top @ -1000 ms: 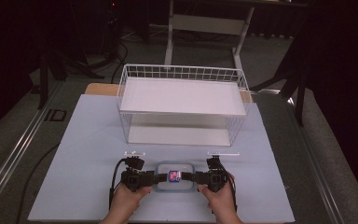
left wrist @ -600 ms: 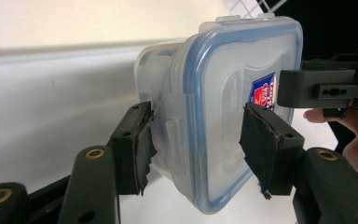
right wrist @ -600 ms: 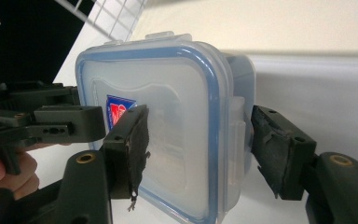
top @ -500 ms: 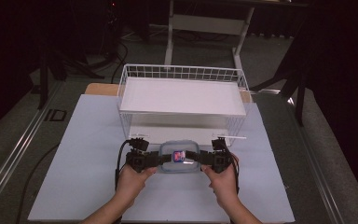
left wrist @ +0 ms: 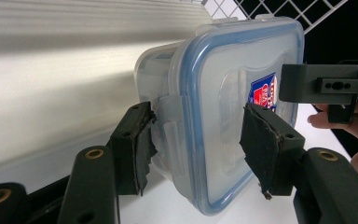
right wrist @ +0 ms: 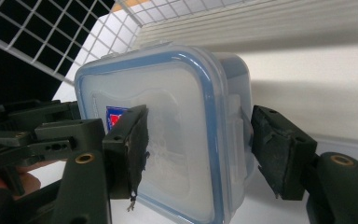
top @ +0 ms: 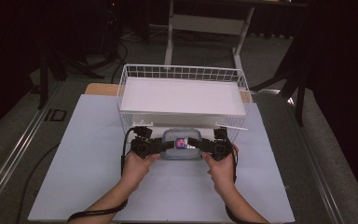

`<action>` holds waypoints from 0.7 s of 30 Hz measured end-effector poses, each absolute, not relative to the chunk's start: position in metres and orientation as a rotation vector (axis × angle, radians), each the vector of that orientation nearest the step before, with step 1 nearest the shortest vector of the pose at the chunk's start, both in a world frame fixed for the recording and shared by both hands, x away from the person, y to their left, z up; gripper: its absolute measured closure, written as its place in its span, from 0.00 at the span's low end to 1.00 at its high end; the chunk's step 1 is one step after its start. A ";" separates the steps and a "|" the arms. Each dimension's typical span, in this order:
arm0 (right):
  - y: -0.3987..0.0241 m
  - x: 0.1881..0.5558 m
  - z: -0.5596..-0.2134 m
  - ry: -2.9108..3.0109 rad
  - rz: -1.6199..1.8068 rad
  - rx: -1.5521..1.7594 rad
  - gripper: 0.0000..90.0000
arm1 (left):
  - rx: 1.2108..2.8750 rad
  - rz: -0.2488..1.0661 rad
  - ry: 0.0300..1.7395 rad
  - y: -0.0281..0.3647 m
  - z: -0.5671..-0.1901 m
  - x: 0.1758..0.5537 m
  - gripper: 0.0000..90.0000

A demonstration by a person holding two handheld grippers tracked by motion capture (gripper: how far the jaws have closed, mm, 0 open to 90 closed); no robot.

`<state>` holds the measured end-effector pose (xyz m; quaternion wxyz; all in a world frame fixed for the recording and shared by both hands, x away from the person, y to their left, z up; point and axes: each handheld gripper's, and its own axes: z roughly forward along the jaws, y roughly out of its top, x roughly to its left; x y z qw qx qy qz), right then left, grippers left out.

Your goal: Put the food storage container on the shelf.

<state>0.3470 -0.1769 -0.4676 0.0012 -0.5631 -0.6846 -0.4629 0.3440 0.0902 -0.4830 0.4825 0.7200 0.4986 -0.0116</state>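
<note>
A clear plastic container (top: pixel 182 143) with a blue-rimmed lid and a red-and-blue label hangs just above the table, right in front of the white wire basket (top: pixel 182 72). My left gripper (top: pixel 165 145) is shut on its left end and my right gripper (top: pixel 200 145) on its right end. In the left gripper view the container (left wrist: pixel 223 116) sits between the pads of the left gripper (left wrist: pixel 198 142), one pad on the lid and one by the side clip. In the right gripper view the right gripper (right wrist: pixel 204 151) clamps the container (right wrist: pixel 168 140) the same way.
A flat white board (top: pixel 182 95) covers the inside of the basket. A pale mat (top: pixel 88 154) covers the table. Dark floor, cables and a desk frame (top: pixel 205 23) lie beyond the table's far edge.
Both hands have carried the container away from the person and a little upward, from the mat's near middle to the front wall of the basket. The grips look unchanged.
</note>
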 end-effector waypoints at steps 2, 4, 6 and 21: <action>-0.176 0.350 -0.471 -2.154 -1.459 -1.773 0.43 | 1.757 -0.029 1.203 0.091 -0.487 0.350 0.51; -0.176 0.354 -0.474 -2.142 -1.461 -1.783 0.43 | 1.762 -0.018 1.190 0.092 -0.490 0.354 0.51; -0.176 0.356 -0.476 -2.136 -1.459 -1.790 0.43 | 1.762 -0.018 1.190 0.092 -0.490 0.354 0.51; -0.171 0.380 -0.503 -2.085 -1.469 -1.804 0.42 | 1.708 0.042 1.199 0.095 -0.512 0.376 0.50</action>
